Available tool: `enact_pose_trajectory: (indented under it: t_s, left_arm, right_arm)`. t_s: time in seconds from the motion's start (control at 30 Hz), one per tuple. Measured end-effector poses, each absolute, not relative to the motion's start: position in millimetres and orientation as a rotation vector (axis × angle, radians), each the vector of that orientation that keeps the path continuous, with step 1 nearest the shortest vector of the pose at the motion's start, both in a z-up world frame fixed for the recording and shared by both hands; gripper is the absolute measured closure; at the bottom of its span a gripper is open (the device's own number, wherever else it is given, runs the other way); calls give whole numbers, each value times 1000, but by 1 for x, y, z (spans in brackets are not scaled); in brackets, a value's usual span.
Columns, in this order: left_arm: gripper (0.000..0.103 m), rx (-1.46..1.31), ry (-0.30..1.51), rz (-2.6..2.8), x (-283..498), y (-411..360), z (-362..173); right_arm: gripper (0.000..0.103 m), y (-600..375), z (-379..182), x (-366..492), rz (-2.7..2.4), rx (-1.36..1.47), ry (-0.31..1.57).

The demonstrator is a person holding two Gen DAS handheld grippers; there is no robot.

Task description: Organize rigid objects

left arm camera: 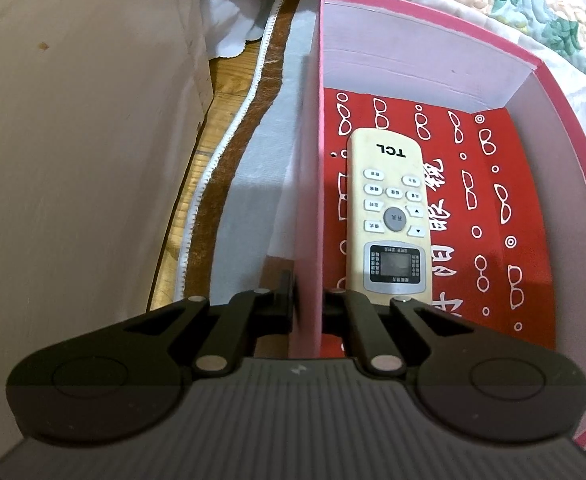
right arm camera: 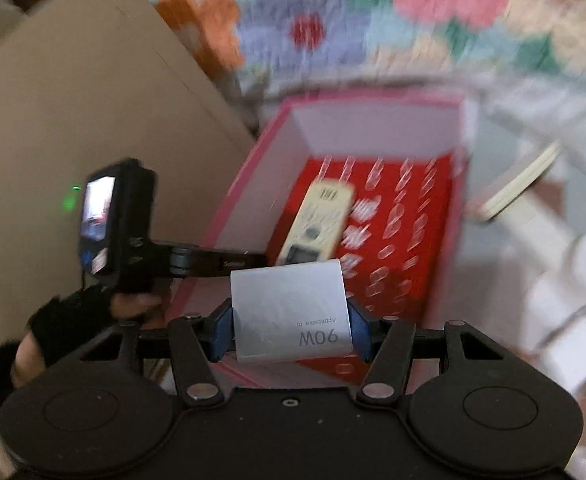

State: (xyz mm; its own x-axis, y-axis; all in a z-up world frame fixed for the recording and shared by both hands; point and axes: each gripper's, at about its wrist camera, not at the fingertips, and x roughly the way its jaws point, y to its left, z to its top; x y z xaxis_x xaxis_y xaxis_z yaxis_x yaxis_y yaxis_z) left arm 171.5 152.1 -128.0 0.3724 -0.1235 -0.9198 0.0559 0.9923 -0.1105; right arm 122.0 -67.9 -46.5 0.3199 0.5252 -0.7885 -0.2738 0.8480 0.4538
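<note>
Your left gripper (left arm camera: 307, 304) pinches the side wall of the pink box (left arm camera: 565, 128) with the cream remote (left arm camera: 389, 216) lying inside, while only your right view shows your right gripper (right arm camera: 291, 330) squeezing a white box (right arm camera: 289, 312) over it.

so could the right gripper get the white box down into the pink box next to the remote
Probably yes. The right gripper holds the white box over the open pink box, and the red floor right of the remote looks bare. The left gripper only clamps the left wall.
</note>
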Motion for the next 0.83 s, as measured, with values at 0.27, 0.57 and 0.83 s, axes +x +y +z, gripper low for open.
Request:
enact_pose_trajectory:
  t_s: [0.27,0.57,0.83]
  left_arm:
    - [98,-65,1176,-120,171,152,-128]
    - [97,-62,1182,-124,172,151,-126]
    - [97,-43,1183,-120,172,147,-125]
  right_arm:
    - [40,-40,-125,163,412,461,1342]
    - [35,-66,-118,149,448,629,1291]
    - [33,-96,-39,93,521,344,955]
